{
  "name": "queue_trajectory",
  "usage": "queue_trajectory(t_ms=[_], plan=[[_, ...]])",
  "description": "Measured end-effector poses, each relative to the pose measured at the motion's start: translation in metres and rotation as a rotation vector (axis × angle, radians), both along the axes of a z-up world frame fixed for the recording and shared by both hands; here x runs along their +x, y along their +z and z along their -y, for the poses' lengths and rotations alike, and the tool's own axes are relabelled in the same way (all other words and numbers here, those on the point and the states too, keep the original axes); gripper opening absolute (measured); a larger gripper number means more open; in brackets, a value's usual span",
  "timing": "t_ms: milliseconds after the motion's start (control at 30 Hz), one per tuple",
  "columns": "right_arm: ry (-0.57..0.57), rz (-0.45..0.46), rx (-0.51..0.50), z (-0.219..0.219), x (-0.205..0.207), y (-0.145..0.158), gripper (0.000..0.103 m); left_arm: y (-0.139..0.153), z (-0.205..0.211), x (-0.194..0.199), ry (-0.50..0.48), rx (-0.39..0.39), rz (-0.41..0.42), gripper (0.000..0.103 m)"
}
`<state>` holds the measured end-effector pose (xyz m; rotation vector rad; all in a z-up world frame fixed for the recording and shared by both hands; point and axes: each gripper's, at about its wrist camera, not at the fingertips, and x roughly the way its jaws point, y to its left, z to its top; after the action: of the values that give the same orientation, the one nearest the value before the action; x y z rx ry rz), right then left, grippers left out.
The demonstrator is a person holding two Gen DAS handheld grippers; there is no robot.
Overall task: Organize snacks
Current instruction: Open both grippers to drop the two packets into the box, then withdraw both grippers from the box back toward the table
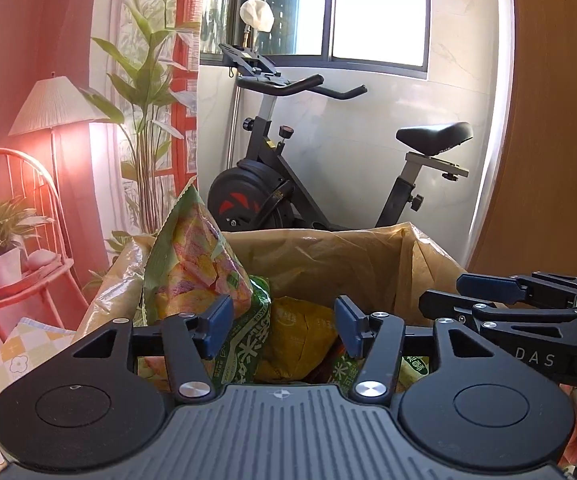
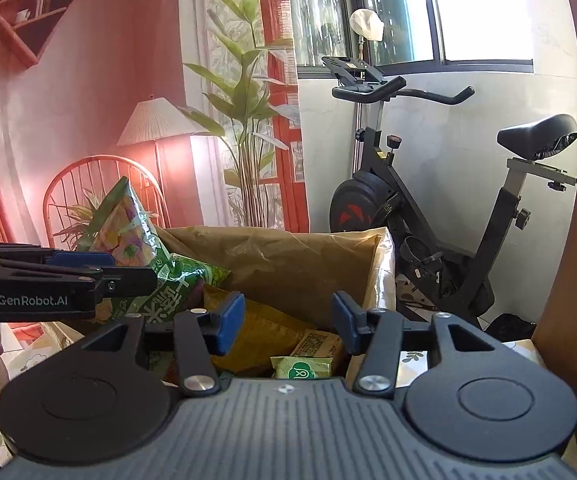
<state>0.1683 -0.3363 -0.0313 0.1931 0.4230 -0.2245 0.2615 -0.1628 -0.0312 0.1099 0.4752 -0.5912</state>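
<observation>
the big brown bag (image 1: 328,256) stands open in front of both tools, so snacks can drop straight in. inside it, a tall pink and yellow snack pack (image 1: 196,264) leans up against the left side, maybe because the pile under it props it up. a green pack (image 2: 176,284) lies just under it, a yellow pack (image 1: 300,336) sits in the middle, and a small green packet (image 2: 302,368) rests low at the front. the left gripper (image 1: 284,326) hangs over the pile, spread wide and holding nothing. the right gripper (image 2: 288,322) is spread wide too, and empty, likely ready to grab or tidy a snack
</observation>
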Motion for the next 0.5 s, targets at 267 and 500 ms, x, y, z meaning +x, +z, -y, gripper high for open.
queue_trajectory(t_ms=[267,500], plan=[[0.048,0.019,0.034,-0.025,-0.021,0.015,0.057,0.012,-0.037,-0.035,0.062,0.028,0.030,0.061],[0.109,0.016,0.070,-0.056,-0.043,0.017,0.074,0.014,-0.090,-0.060,0.118,0.012,-0.028,0.061]])
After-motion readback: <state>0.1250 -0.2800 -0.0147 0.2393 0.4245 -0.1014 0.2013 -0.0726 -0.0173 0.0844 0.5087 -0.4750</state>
